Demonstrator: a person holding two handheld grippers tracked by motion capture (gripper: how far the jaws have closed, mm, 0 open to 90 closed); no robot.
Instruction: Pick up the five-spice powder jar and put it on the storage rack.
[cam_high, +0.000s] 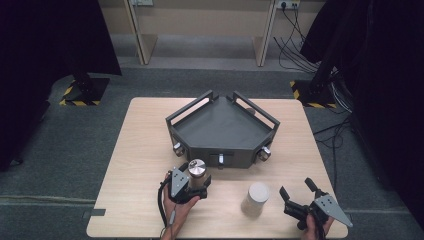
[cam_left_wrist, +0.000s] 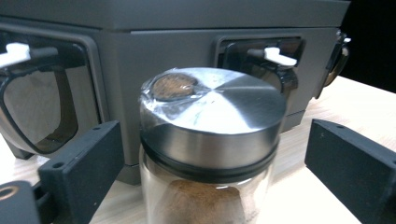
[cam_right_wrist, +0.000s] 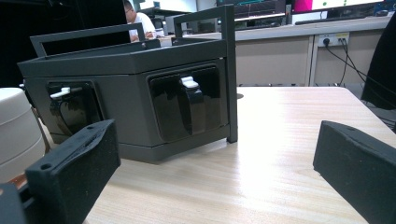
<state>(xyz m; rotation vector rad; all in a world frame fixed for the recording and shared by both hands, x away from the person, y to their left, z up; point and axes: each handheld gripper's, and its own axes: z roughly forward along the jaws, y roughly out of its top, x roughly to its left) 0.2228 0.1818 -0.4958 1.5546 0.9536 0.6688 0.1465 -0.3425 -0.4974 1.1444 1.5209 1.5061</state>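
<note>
A glass jar (cam_high: 196, 172) with a brushed metal lid (cam_left_wrist: 215, 112) and brown contents stands on the wooden table, just in front of a dark grey angular rack (cam_high: 222, 125). My left gripper (cam_high: 196, 182) is open around the jar, with one jaw on each side and a gap between each pad and the glass. A white jar (cam_high: 256, 199) stands to the right of it, near the front edge. My right gripper (cam_high: 296, 187) is open at the front right with nothing between its jaws, and the white jar (cam_right_wrist: 14, 130) sits off to its left.
The rack's (cam_right_wrist: 130, 60) front faces have dark recesses with white levers (cam_right_wrist: 187, 82), and handles rise from its top. The table's front edge (cam_high: 215, 235) lies close behind both hands. Cables (cam_high: 300, 45) and black stands are on the floor beyond the table.
</note>
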